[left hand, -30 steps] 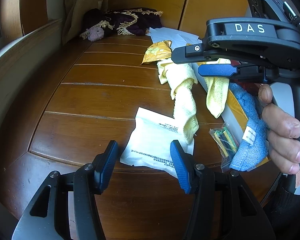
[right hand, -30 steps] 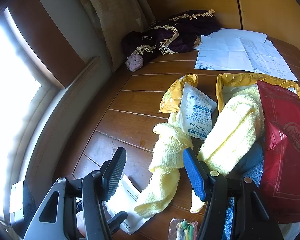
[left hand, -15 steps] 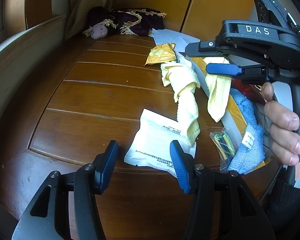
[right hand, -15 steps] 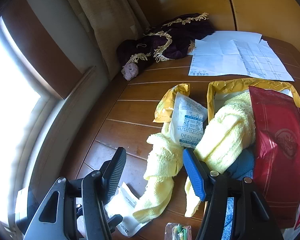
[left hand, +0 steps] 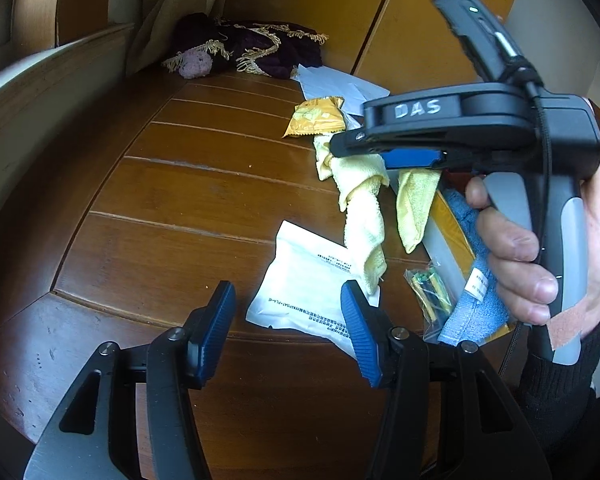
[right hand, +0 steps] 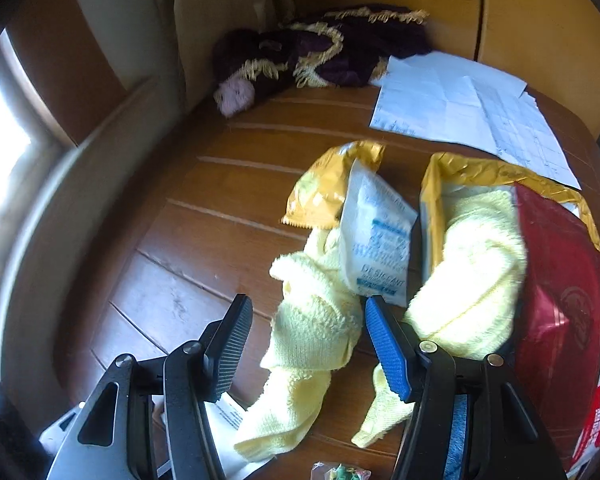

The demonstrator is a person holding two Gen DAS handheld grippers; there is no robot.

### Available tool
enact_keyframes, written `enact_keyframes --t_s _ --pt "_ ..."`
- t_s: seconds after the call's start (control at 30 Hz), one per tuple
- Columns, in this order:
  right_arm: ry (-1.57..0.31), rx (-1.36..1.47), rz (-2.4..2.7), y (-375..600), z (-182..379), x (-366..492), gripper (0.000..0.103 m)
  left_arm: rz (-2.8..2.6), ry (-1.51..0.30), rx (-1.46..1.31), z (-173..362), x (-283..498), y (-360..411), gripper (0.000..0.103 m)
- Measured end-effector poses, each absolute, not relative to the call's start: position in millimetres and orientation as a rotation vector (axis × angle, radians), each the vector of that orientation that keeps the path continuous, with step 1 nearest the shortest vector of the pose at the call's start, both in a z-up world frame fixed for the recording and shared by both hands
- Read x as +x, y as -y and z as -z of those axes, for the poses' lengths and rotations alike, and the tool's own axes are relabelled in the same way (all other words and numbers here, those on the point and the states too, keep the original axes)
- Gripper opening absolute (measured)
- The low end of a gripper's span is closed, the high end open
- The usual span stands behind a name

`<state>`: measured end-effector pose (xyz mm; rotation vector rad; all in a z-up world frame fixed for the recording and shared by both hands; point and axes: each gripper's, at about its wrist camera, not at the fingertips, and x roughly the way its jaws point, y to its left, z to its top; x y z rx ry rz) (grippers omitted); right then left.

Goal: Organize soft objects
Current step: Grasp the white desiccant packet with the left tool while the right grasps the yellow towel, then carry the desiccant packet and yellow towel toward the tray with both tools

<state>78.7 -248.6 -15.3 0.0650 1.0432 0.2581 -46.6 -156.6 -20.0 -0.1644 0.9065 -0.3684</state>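
Both tongs gaping wide, gripping nothing. Right tongs (right hand: pixel 306 344) hovering over the twisted yellow towel (right hand: pixel 312 320) lying mid-worktop (left hand: pixel 172 208); a desiccant packet (right hand: pixel 376 240) is resting on it. Left tongs (left hand: pixel 288 320) hanging above a white pouch (left hand: pixel 308 284). Blue cloth (left hand: pixel 472 312) partly hiding behind the hand (left hand: pixel 540 248). Right view blurring.

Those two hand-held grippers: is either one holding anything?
No. The left hand-held gripper and right hand-held gripper are both open and empty above the yellow towel.
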Motion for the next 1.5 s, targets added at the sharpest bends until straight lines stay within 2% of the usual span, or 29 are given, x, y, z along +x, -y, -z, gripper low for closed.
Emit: enact_keyframes --t_s 0.13,0.2,0.23,0.43,0.93,1.3,1.5 --pt "-1.046 -0.013 -0.205 240 27 80 0.060 0.359 -0.917 -0.142 22 -47 163 0.054" --pt "-1.037 -0.047 -0.185 237 28 79 0.053 0.365 -0.920 -0.129 22 -48 165 0.054" --pt "-1.036 -0.066 -0.169 236 29 79 0.045 0.366 -0.921 -0.119 22 -48 166 0.054" --pt "-1.025 -0.041 -0.179 241 27 76 0.040 0.366 -0.914 -0.116 19 -41 161 0.054" --pt "-0.810 0.204 -0.317 292 -28 36 0.040 0.462 -0.937 0.062 19 -36 194 0.054" --pt "-0.784 0.221 -0.370 303 -26 17 0.040 0.463 -1.023 0.095 17 -66 204 0.054" --pt "-0.773 0.259 -0.380 321 -25 12 0.040 0.499 -0.965 0.136 4 -67 211 0.054"
